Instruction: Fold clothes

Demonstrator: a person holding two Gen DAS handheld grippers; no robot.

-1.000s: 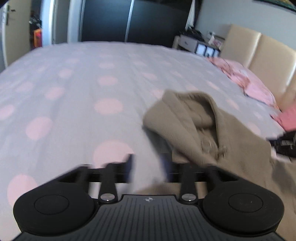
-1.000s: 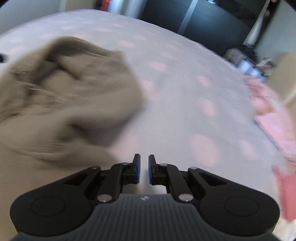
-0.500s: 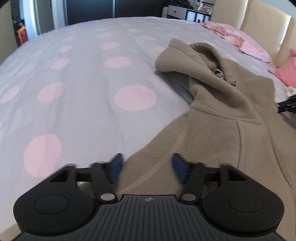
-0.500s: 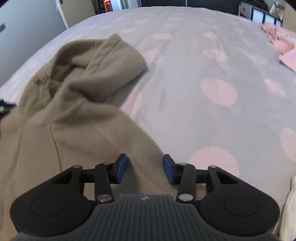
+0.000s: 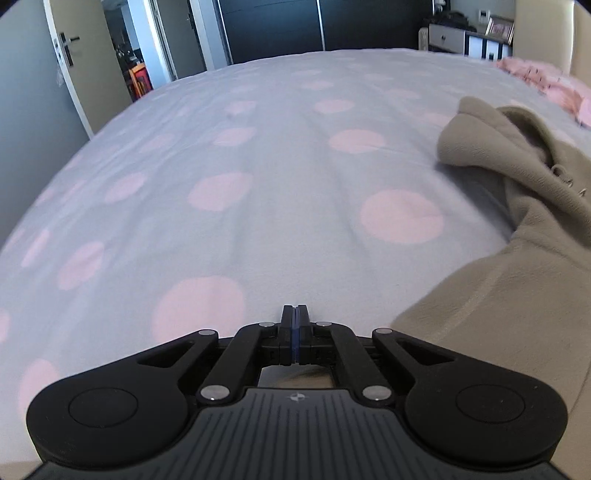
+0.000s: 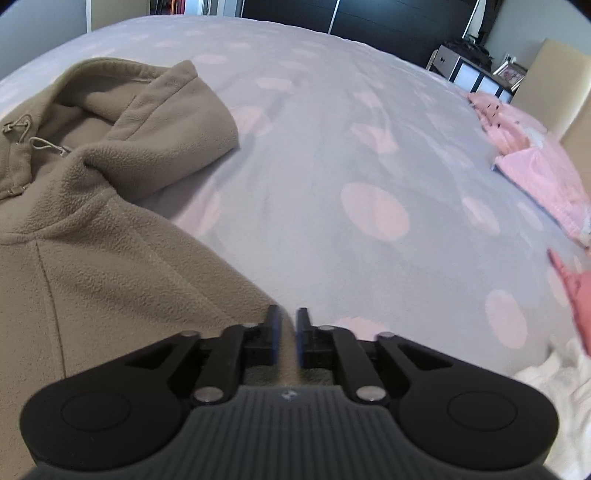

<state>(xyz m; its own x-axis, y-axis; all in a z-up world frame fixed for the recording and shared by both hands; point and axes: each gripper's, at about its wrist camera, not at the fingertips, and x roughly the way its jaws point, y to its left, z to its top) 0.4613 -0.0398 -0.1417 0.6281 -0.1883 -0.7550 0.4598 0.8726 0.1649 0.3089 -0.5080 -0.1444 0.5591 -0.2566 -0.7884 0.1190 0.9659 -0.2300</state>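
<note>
A tan fleece hoodie (image 6: 110,266) lies spread on the bed, hood (image 6: 159,110) toward the far side. In the left wrist view the hoodie (image 5: 517,295) fills the right side, and its cloth runs under the left gripper (image 5: 294,325). That gripper's blue pads are pressed together, and tan fabric shows just behind them. The right gripper (image 6: 286,328) sits on the hoodie's right edge. Its fingers (image 6: 273,332) are a narrow gap apart, with fleece under and between them.
The bed has a grey sheet with pink dots (image 5: 258,166). Pink clothes (image 6: 535,173) lie at the right by the beige headboard (image 6: 554,74), and white cloth (image 6: 561,380) at the near right. A door (image 5: 74,66) and a dark wardrobe (image 5: 314,26) stand beyond the bed.
Both grippers stood open over the hoodie half a second ago and have closed. The left view has swung left, so the hood now sits at its right edge.
</note>
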